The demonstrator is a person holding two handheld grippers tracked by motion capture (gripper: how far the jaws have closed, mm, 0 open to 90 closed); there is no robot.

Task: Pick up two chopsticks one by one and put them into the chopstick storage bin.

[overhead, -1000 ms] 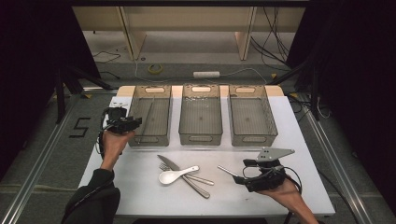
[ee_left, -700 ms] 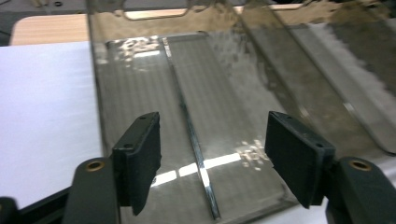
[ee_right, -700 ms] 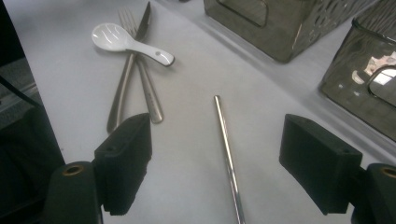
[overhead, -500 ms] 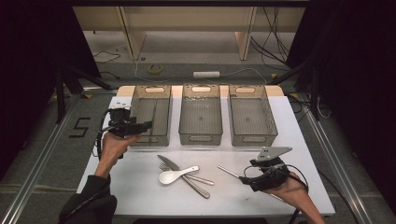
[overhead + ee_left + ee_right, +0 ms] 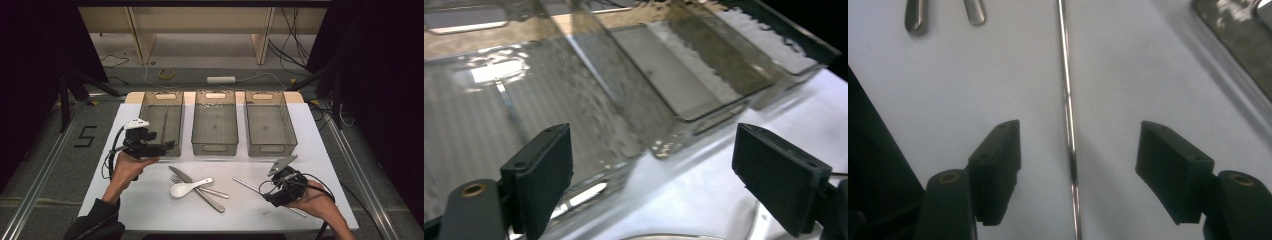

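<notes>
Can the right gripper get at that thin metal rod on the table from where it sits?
Probably yes: the rod lies bare on the table between the right gripper's open jaws, which have just been closing.

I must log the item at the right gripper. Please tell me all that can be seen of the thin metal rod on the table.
The thin metal rod is a straight, slender, shiny silver stick, perhaps a chopstick. It lies flat on the white table, right of the other cutlery and in front of the bins, set slantwise. The right gripper straddles it; its jaws have just been closing, yet both pads remain clear of the rod. One end passes under that gripper in the high view. Nothing else touches it.
</notes>
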